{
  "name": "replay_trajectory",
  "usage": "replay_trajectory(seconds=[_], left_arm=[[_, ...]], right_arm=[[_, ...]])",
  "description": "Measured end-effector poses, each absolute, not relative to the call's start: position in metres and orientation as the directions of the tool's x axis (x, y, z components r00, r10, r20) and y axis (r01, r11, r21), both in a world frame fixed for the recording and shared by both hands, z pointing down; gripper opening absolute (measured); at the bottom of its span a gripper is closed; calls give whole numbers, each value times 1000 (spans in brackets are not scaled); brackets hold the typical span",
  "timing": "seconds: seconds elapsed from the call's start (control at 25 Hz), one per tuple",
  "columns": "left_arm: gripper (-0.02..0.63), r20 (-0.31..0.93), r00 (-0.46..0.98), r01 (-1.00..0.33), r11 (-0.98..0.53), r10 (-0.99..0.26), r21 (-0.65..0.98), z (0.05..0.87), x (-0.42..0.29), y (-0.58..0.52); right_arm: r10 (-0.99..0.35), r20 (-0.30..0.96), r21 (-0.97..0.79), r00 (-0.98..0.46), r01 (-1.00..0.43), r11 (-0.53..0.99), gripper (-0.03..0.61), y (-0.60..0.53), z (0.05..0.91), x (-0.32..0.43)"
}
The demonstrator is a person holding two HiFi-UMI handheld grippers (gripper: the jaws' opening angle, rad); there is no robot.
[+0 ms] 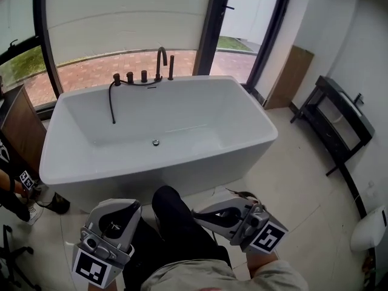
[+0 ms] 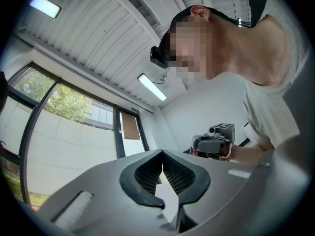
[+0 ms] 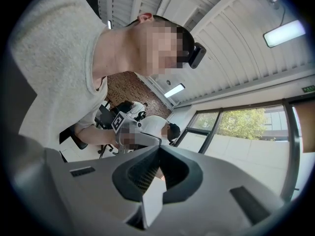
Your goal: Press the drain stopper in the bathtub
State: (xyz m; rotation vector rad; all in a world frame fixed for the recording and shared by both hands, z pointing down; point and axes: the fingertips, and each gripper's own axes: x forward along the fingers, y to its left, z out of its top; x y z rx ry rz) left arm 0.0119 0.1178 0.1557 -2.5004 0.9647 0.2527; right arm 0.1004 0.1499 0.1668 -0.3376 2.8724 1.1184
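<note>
Only the head view shows the glossy white tub (image 1: 170, 105), its small round metal stopper (image 1: 156, 142) on the bottom. Left gripper (image 2: 162, 162) and right gripper (image 3: 158, 156) face a slatted ceiling (image 2: 98, 38), ribbed jaws pressed together on nothing.

Words I can read: none.
Left marker cube (image 1: 96, 268): I see only black and white squares, no letters.
Right marker cube (image 1: 267, 237): squares too.
Small green sign (image 3: 308, 88) above the window: too tiny for me.
</note>
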Motion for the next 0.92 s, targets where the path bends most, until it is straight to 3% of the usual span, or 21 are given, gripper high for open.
replay_trajectory(seconds=[0.92], left_arm=[[9,-341,726,-687,-646,-597,-332,156,6,119]], right_arm=[[-185,-66,680,-981,-180,711,0,150,183,95]])
